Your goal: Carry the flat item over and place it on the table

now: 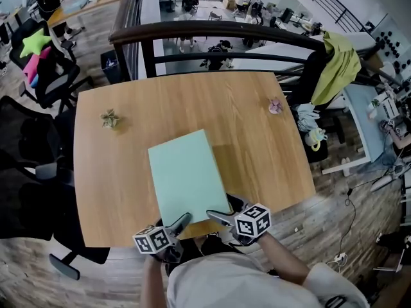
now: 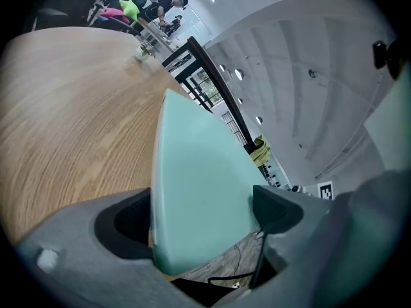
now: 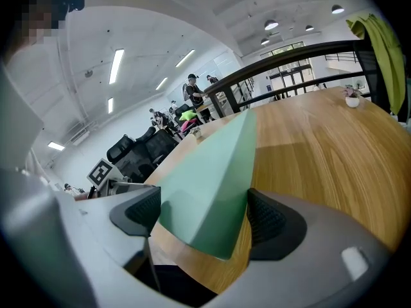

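Head view: the green board [image 1: 186, 175] slants over the desk [image 1: 109, 185], its near edge pinched by the left tongs [image 1: 178, 224] and right tongs [image 1: 216, 217].

Left gripper view: the tongs are clenched on a near corner.

Right gripper view: these tongs grip the other corner.

This looks like the setting-down step. Next, lower the board flat, then let go.

Black railing [image 1: 212, 28] and office chairs [image 1: 54, 77] stand on plank floor [image 1: 331, 207].
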`<act>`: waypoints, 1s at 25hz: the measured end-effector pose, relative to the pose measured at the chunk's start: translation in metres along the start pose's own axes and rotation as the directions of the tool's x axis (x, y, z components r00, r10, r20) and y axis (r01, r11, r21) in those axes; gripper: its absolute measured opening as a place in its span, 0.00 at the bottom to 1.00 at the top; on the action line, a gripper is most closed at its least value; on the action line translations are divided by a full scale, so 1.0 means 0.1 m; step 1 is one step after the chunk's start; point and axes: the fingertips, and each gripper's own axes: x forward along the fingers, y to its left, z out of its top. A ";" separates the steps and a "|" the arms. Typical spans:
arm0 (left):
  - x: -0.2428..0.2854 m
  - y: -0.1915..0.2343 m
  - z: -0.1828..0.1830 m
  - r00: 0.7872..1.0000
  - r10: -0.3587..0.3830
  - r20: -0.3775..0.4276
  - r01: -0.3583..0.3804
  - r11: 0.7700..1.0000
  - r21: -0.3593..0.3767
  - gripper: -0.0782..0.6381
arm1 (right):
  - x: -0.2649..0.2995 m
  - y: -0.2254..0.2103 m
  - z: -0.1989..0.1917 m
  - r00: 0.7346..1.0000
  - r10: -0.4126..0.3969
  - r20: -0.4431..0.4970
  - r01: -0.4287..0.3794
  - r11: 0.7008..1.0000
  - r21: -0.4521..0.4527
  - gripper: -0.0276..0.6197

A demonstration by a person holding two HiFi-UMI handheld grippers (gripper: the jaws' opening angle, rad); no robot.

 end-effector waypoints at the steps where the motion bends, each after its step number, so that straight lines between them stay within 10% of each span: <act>1: 0.00 0.01 0.01 1.000 0.002 -0.004 -0.002 1.000 0.000 0.80 | 0.02 0.00 0.00 1.000 0.000 -0.003 0.000 1.000 0.003 0.71; 25: -0.04 0.35 0.31 0.996 0.013 -0.088 -0.010 0.999 0.035 0.80 | 0.43 0.04 0.02 0.999 -0.036 0.007 0.035 0.994 0.100 0.72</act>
